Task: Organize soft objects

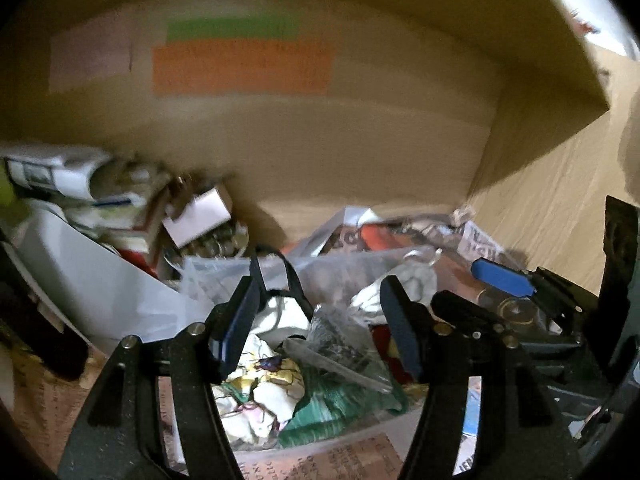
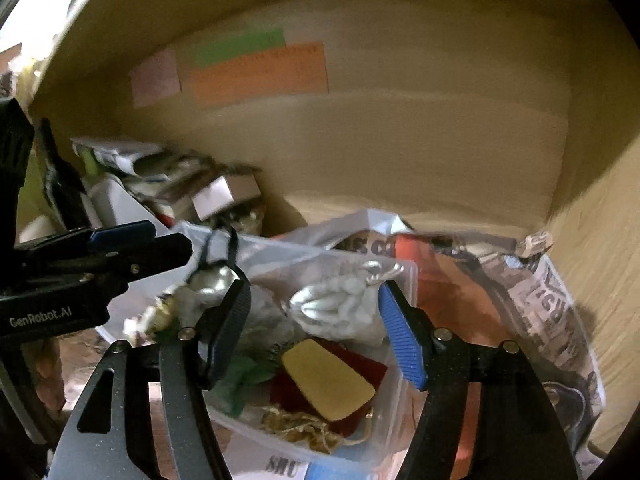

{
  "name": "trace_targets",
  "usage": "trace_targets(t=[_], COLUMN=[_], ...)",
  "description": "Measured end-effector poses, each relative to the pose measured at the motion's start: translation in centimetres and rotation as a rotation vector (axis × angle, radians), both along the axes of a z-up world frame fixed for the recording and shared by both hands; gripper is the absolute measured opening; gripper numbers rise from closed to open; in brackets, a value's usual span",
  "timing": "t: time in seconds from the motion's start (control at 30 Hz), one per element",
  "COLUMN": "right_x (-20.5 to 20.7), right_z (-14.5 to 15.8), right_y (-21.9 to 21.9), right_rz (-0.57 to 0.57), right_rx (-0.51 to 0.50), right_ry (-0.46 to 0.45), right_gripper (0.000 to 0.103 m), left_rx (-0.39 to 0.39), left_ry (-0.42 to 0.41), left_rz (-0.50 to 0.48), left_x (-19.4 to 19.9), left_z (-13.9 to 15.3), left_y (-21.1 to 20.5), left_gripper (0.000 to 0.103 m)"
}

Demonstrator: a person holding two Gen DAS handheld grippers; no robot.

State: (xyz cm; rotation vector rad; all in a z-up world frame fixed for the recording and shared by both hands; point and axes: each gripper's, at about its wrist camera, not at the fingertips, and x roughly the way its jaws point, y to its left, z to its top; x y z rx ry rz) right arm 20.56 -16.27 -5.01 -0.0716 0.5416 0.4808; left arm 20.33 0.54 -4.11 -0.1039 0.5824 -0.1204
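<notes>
The left claw [image 1: 320,320] has two matte black arms, each with an open slot, and small silver screws sit at the joints. Its fingers [image 1: 236,320] carry dark blue ribbed pads. The right claw [image 2: 316,328] is built the same way; one pad looks bright blue and the other almost black. In the right wrist view, the left claw's body bears the white marking "GenRobot.AI".

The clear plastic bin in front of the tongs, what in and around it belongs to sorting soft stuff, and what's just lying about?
Part of the job:
- clear plastic bin
- white drawstring pouch
- floral cloth
- green cloth
- left tongs and right tongs, both open

Just lying about:
- small boxes
- newspaper
- coloured labels on the cardboard wall
</notes>
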Motion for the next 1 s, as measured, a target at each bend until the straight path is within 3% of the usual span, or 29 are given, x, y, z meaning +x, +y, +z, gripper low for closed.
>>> trace_targets(t=[0.3, 0.4, 0.6, 0.67, 0.8, 1.0], right_x=[-5.4, -7.2, -10.2, -10.7, -12.0, -13.6], right_z=[4.7, 6.0, 7.5, 7.5, 7.5, 7.4], right_y=[-1.7, -2.3, -3.0, -3.0, -3.0, -2.9], right_rz=[0.021, 0.032, 0.035, 0.037, 0.033, 0.022], right_rx=[0.077, 0.102, 0.125, 0.131, 0.135, 0.134], right_ry=[-0.144, -0.183, -0.246, -0.25, -0.264, -0.286], right_gripper=[0.063, 0.064, 0.074, 0.083, 0.086, 0.101], left_rx=[0.013, 0.018, 0.043, 0.047, 0.061, 0.062], left_ry=[-0.172, -0.216, -0.273, -0.283, -0.315, -0.337], left_rz=[0.01, 0.01, 0.026, 0.028, 0.047, 0.064], left_x=[-6.6, -8.7, -12.2, -13.0, -14.9, -16.7], left_z=[4.2, 5.1, 5.9, 6.0, 6.2, 6.3], left_y=[0.4, 0.5, 0.5, 0.4, 0.2, 0.1], left_gripper=[0.063, 0.067, 0.081, 0.085, 0.094, 0.101])
